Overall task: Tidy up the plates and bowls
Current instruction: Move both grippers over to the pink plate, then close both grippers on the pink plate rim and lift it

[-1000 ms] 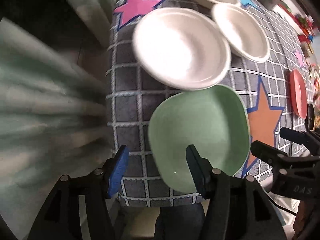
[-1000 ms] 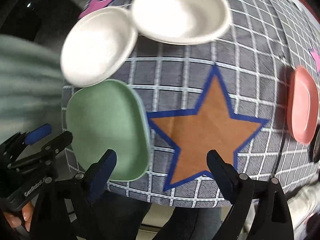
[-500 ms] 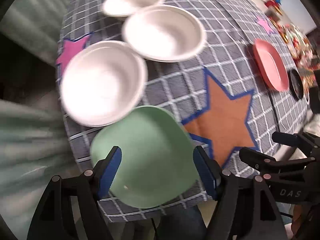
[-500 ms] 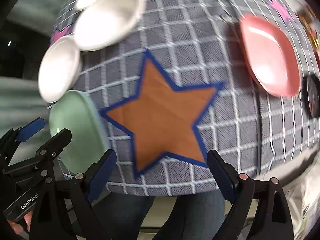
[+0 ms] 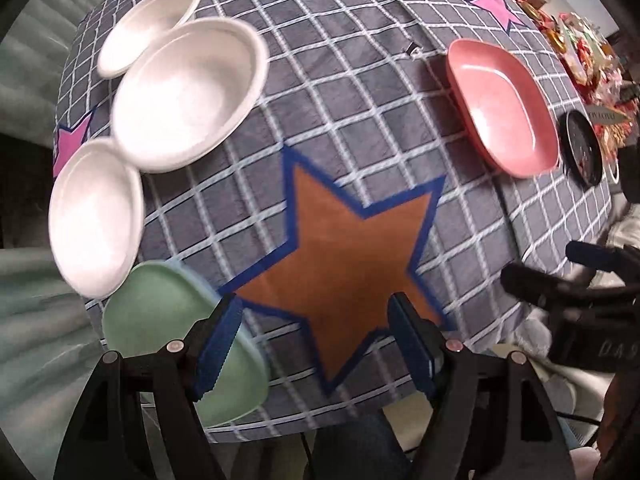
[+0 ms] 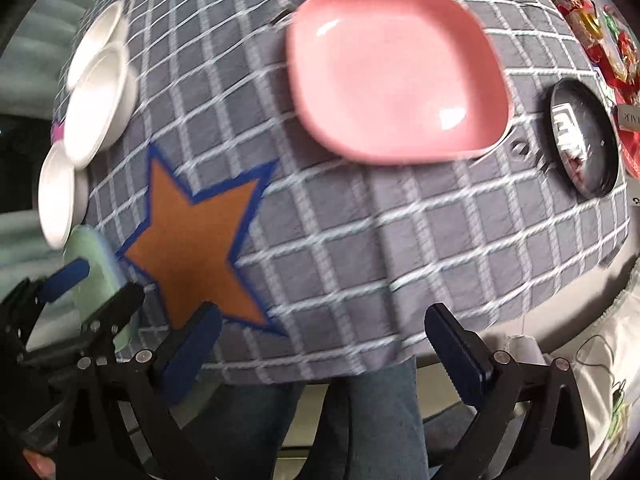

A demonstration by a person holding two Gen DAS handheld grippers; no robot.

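Right gripper [image 6: 320,354] points down at the worktop [image 6: 420,248] edge; jaws opening, nothing between them. Pink plate [image 6: 394,68] lies well ahead of the jaws. Black dish [image 6: 582,140] ahead to their right. Orange star [image 6: 196,240] just ahead-left. White bowls [image 6: 96,104] far left. Green plate [image 6: 98,276] under left gripper [image 6: 90,284].

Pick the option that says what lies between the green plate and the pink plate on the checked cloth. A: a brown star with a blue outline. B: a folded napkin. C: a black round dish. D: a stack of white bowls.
A: in the left wrist view the brown star spreads across the checked cloth, with the green plate at its left and the pink plate at its upper right.
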